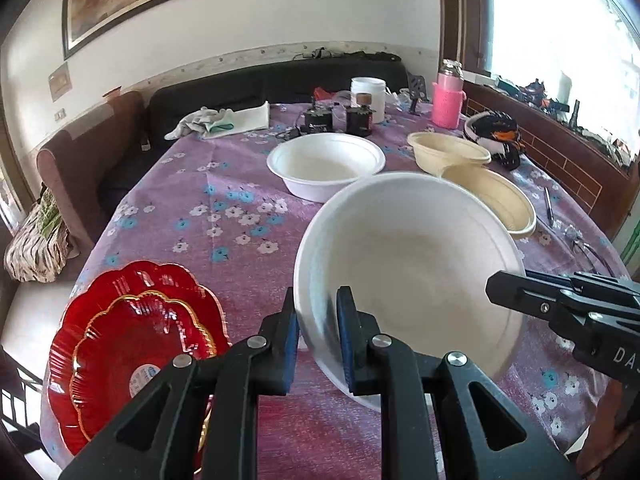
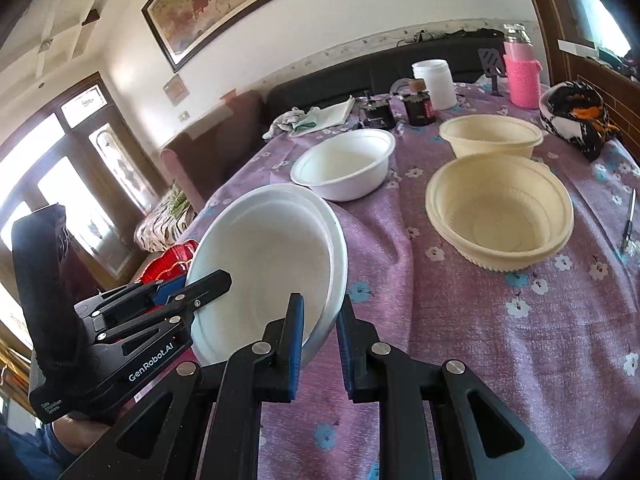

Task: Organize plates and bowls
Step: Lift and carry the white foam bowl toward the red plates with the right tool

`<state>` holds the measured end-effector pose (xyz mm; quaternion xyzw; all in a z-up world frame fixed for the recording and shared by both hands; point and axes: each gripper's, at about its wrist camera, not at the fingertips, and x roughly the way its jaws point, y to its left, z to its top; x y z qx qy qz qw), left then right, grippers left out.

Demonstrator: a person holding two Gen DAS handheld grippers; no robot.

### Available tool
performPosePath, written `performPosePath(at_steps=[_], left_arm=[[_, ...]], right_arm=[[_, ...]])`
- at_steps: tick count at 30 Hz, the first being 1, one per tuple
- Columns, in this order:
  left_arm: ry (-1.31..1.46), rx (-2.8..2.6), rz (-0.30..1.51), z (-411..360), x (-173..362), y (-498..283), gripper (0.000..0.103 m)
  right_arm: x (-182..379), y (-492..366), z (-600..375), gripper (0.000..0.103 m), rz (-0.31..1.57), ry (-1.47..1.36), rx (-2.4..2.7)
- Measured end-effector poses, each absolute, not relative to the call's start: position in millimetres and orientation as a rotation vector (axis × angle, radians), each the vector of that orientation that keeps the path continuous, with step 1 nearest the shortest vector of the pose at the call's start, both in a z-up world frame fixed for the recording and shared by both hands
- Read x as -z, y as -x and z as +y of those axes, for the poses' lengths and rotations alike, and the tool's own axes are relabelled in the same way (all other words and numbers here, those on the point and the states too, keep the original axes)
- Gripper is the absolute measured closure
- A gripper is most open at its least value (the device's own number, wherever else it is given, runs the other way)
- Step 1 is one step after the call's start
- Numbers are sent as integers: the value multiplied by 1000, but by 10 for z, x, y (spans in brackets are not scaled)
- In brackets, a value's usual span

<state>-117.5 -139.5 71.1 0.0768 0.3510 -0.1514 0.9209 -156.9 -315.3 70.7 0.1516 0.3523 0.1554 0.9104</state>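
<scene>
currently both grippers clamp one white bowl [image 1: 408, 264] by opposite rims: left gripper [image 1: 318, 344] near side, right gripper [image 2: 320, 344] the other. bowl tilted, apparently clear of the table [image 1: 240, 240], beside red plates [image 1: 132, 352].

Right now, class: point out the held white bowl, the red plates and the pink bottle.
held white bowl [image 1: 412, 264], left wrist view, inner wall.
red plates [image 1: 132, 344], left wrist view, upper plate's centre.
pink bottle [image 2: 521, 80], right wrist view, knitted sleeve.

White bowl [image 1: 408, 264] held tilted above the cloth; another white bowl [image 1: 326, 166] sits upright behind.
</scene>
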Motion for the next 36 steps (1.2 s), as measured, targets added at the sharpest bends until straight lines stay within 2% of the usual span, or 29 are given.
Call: performPosePath(at_steps=[15,36], left_arm=[[-121,276,698,-1157,-821,1220,85],[-21,140,667,-311,-965,1293,85]], right_arm=[[-819,1508,-2946,85,717,-299,-362],[-958,1294,-2241,85,753,-260,-543]])
